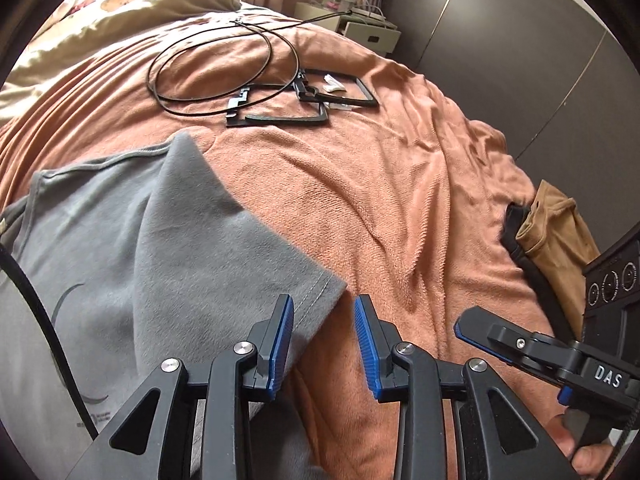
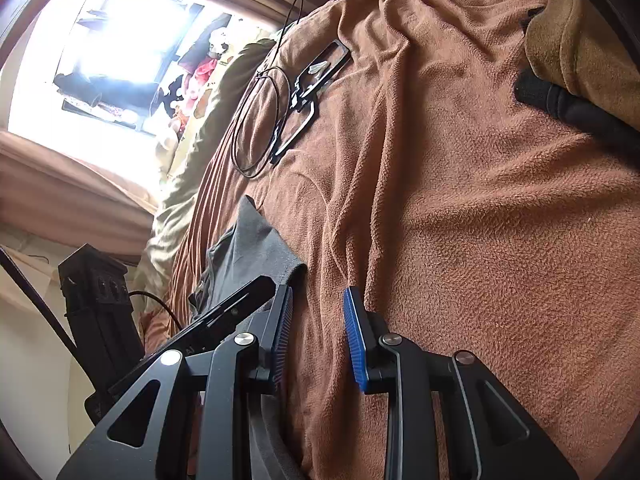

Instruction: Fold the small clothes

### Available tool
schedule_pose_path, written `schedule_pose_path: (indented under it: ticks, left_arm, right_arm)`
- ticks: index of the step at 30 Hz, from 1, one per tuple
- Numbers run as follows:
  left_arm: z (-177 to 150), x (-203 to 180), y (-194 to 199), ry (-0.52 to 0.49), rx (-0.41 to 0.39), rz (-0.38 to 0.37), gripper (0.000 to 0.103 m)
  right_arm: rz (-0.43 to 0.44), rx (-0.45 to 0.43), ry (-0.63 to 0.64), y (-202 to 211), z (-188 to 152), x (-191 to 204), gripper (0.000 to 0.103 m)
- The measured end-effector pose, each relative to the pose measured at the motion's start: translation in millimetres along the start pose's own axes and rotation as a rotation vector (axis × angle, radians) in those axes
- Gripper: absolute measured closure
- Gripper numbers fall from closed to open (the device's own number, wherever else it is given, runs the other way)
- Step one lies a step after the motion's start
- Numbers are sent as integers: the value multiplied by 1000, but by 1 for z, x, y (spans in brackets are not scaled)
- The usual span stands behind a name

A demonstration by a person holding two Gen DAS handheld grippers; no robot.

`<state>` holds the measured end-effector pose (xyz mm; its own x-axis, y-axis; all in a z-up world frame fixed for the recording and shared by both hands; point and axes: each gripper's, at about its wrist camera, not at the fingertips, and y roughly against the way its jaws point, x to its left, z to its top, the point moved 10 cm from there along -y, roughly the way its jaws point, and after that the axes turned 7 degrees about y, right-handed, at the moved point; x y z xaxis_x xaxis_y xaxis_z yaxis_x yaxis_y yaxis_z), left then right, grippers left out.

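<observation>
Spreading over the orange blanket (image 1: 360,184), the grey shirt (image 1: 132,240) runs off the lower left edge of the left wrist view, so its full shape cannot be made out; a dark printed mark on it is partly cut off too. Beyond the shirt on the blanket lie a looped black cable (image 1: 216,64) and black frames (image 1: 304,104), their details too small to read. A tan garment (image 1: 556,236) at the blanket's right edge is partly covered by the other tool's body.

The left gripper (image 1: 324,312) has its jaws partly apart, pressing on nothing. The shirt's hemmed sleeve corner lies just beside and under the left-hand pad, ending in the gap between the two; the other pad stands over bare blanket.

The right gripper (image 2: 316,304) also has its jaws partly apart and empty, over bare blanket, with the shirt's corner just beyond its left-hand pad. Whether either tool touches the shirt cannot be told.
</observation>
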<state>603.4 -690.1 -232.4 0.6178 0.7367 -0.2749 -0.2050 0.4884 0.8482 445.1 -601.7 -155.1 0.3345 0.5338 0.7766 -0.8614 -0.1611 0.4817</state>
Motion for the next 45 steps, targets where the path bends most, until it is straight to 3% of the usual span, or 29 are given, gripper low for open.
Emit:
schedule_pose_path:
  ticks: [7, 13, 14, 16, 17, 30, 37, 42, 45]
  left_arm:
    - [-3, 3, -27, 34, 45, 19, 68]
    - [2, 10, -38, 55, 12, 28, 69]
    - [4, 12, -38, 66, 7, 22, 71]
    - [8, 18, -36, 94, 0, 29, 92]
    - [9, 21, -34, 103, 1, 31, 95]
    - [34, 49, 46, 118, -124, 12, 96]
    - [42, 87, 79, 146, -167, 45, 96]
    - [46, 117, 96, 172, -193, 71, 96]
    - [47, 136, 103, 190, -205, 84, 96]
  right_arm:
    - [4, -10, -8, 5, 3, -6, 79]
    - [-12, -9, -3, 9, 3, -7, 79]
    - [-15, -8, -2, 9, 3, -7, 79]
    - [-20, -4, 6, 8, 3, -3, 79]
    - [-20, -4, 11, 8, 3, -1, 79]
    - [-3, 27, 58, -18, 0, 39, 79]
    - [-11, 61, 92, -42, -4, 57, 79]
    - [-29, 80, 100, -60, -5, 68, 70]
    - [-34, 87, 113, -69, -3, 73, 70]
